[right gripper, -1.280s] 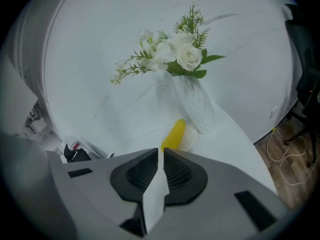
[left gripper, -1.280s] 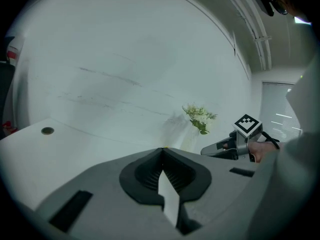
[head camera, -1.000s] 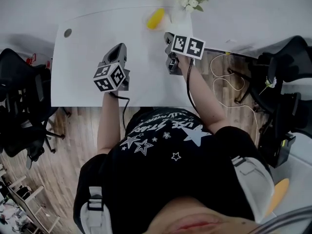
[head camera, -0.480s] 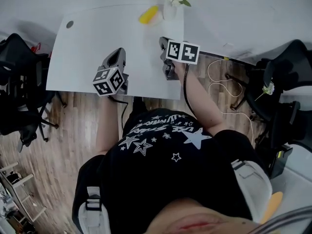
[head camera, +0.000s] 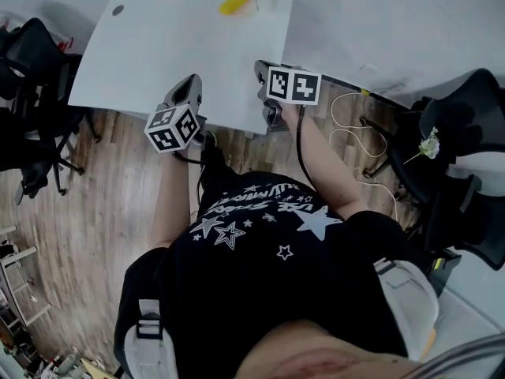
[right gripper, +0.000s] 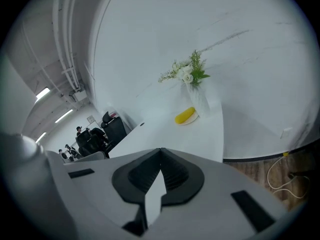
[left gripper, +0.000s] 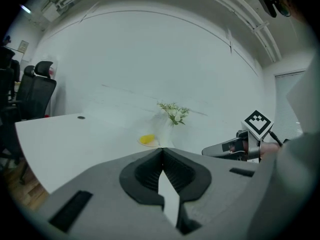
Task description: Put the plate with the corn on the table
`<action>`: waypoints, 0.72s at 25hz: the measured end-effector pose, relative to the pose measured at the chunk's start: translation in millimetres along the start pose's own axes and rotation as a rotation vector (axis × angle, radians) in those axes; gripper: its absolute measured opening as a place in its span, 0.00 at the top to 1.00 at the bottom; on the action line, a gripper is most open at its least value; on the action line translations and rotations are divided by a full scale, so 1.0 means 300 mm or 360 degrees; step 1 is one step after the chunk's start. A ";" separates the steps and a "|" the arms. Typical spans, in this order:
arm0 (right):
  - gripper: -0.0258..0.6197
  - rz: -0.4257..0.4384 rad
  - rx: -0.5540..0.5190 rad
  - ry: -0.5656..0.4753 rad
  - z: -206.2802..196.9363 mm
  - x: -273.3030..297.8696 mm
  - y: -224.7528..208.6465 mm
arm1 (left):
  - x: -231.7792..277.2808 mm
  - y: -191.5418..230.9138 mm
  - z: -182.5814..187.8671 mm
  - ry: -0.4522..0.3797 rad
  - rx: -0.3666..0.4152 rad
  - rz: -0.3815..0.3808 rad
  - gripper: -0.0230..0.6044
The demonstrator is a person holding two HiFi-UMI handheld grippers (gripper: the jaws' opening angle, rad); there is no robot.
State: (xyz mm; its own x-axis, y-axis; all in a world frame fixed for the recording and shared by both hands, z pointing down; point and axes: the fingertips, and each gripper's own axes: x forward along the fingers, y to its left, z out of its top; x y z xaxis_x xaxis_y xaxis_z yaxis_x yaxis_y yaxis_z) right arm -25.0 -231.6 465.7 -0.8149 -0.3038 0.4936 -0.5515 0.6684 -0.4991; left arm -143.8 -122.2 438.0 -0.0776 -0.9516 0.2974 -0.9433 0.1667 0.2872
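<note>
**A:** Where does the yellow corn cob (head camera: 236,2) lie?

**B:** On a small white plate (right gripper: 192,120) at the far end of the white table (head camera: 173,46), just beside a white vase of white flowers (right gripper: 199,100). In the head view the plate is hard to tell from the tabletop. The right gripper view shows its rim under the cob.

**A:** And the two tools the person holds?

**B:** The left gripper (head camera: 189,84) and the right gripper (head camera: 260,68) hang over the table's near edge, well apart from the plate. Each gripper's own view shows its jaws together with nothing between them. The right jaws have just been closing.

**A:** What does the left gripper view add?

**B:** It catches the right gripper from the side, with its cube of square markers (left gripper: 258,124). It also shows a small dark round hole (left gripper: 81,117) in the tabletop.

**A:** And the room?

**B:** The head view gives most of the brown wooden floor (head camera: 118,212), with black office chairs (head camera: 35,54) on both sides. It also shows a white cable (head camera: 334,117) looped beside the table and the person's black shirt with white stars (head camera: 260,235). Only the right gripper view shows what seem to be people (right gripper: 80,134) far off among more chairs, under ceiling strip lights (right gripper: 42,92). Behind the table stands a plain white wall (left gripper: 150,59).
</note>
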 end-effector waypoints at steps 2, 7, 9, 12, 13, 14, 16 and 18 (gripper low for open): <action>0.95 0.0025 -0.0026 0.0043 -0.038 -0.041 -0.009 | -0.045 -0.044 -0.030 -0.0005 -0.0010 0.0039 0.95; 0.95 0.0091 -0.0047 0.0104 -0.100 -0.095 0.017 | -0.169 -0.089 -0.082 -0.0006 -0.0105 0.0106 0.95; 0.95 0.0123 -0.0045 0.0107 -0.114 -0.101 0.038 | -0.210 -0.085 -0.084 -0.0019 -0.0124 0.0141 0.95; 0.95 0.0171 -0.0041 0.0113 -0.139 -0.103 0.074 | -0.256 -0.080 -0.085 -0.0023 -0.0106 0.0167 0.95; 0.95 0.0189 -0.0046 0.0113 -0.147 -0.103 0.089 | -0.271 -0.076 -0.086 -0.0026 -0.0104 0.0170 0.95; 0.95 0.0209 -0.0052 0.0112 -0.153 -0.104 0.106 | -0.288 -0.072 -0.088 -0.0031 -0.0103 0.0173 0.95; 0.95 0.0244 -0.0055 0.0104 -0.163 -0.109 0.145 | -0.328 -0.058 -0.091 -0.0045 -0.0106 0.0184 0.95; 0.95 0.0260 -0.0046 0.0099 -0.180 -0.122 0.180 | -0.379 -0.046 -0.099 -0.0057 -0.0111 0.0196 0.95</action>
State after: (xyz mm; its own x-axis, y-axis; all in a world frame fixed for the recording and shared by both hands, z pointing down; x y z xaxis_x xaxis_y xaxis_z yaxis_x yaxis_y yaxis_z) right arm -15.2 -147.9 459.0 -0.8802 -0.1478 0.4511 -0.4067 0.7247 -0.5562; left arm -112.4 -8.7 427.3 -0.2039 -0.9314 0.3016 -0.9013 0.2989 0.3135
